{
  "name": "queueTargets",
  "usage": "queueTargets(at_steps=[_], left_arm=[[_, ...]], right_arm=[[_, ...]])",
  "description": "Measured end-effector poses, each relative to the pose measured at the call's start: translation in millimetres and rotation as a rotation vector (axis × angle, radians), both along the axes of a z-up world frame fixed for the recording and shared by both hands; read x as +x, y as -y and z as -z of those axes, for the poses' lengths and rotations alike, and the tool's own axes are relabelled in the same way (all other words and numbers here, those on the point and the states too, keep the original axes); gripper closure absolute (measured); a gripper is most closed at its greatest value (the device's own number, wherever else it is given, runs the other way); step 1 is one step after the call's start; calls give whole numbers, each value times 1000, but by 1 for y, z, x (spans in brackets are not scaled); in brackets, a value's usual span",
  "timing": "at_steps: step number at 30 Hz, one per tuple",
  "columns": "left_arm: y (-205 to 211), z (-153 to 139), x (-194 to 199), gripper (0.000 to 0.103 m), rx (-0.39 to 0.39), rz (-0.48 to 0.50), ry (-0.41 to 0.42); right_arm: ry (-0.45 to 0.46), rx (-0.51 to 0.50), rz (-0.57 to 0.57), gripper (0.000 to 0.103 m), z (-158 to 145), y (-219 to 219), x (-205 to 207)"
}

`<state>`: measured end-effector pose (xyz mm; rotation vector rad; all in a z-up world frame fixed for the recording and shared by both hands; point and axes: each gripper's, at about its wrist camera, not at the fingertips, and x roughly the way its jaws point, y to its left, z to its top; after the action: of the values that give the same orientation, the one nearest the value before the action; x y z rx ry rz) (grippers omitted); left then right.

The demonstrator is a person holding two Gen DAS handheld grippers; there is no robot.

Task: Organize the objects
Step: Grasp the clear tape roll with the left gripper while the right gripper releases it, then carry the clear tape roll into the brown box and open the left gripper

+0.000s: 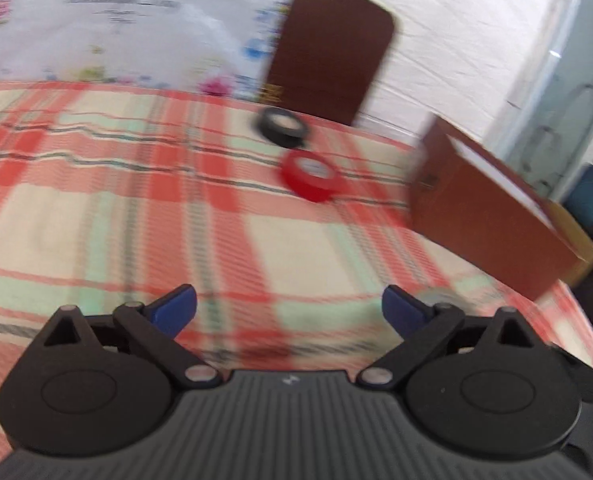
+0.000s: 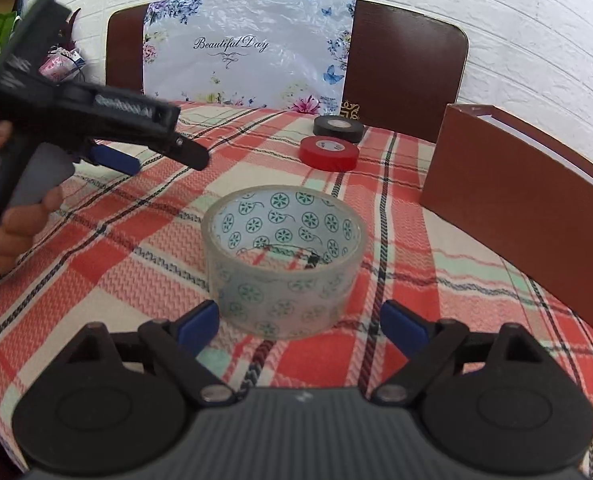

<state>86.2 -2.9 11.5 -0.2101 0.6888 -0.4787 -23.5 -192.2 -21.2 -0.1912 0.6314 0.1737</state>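
- Your right hand-held gripper (image 2: 298,322) is wide open and holds nothing.
- The clear tape roll (image 2: 283,276) stands on the bench (image 2: 96,280) just in front of it, between the two blue pads (image 2: 198,322) but not touching them that I can see.
- To do this step well, I think you should push the right hand-held gripper a bit forward so the pads sit on both sides of the roll, low near the cloth.
- Then close slowly. The roll is round and smooth, so it may slip if you pinch only the near edge.
- Your left hand-held gripper (image 1: 288,308) is open too, with only the cloth in front of it. In the right view it hangs up to the left of the roll, well apart from it.
- The red tape roll (image 2: 329,153) and the black tape roll (image 2: 338,127) lie far ahead, just beside each other.
- The brown box (image 2: 516,216) stands ahead and to the right. I guess the rolls go in there.
- Count: three tape rolls, one clear, one red, one black. One brown box. Two hand-held grippers.
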Motion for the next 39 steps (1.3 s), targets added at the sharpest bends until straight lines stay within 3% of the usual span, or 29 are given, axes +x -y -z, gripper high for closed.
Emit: queueTargets(at_steps=[2,4,7,9,10,12,17,21,25,32,33,35,39], left_arm=[[18,-7,-8,10,14,73,4],[34,-9,-11,19,28,126,-21],[60,3,-5,44,112,169,-112],[68,12,-4,58,120,186,-132],[72,10,-4,59,131,181,-126],[82,-1,-3,59,163,177,-92],[103,-54,1,59,97,221,61],[148,-91,14,59,78,282,180],[194,-112,34,58,85,319,273],[247,-108,66,57,105,330,292],[253,-104,69,52,119,327,299],[263,-95,74,46,162,325,293],[262,-81,78,46,199,310,253]], right_arm=[[1,5,-1,13,0,1,1],[2,10,-4,13,0,1,2],[-2,16,-17,13,0,2,7],[-12,23,-37,13,0,2,13],[-14,36,-55,19,0,2,15],[12,37,-35,20,-2,2,16],[194,46,62,20,-24,24,10],[317,45,181,21,-46,55,19],[370,67,273,21,-69,95,40],[330,69,369,20,-68,144,94],[325,80,378,20,-65,149,99],[317,96,401,20,-59,149,100],[321,135,432,16,-54,155,100]])
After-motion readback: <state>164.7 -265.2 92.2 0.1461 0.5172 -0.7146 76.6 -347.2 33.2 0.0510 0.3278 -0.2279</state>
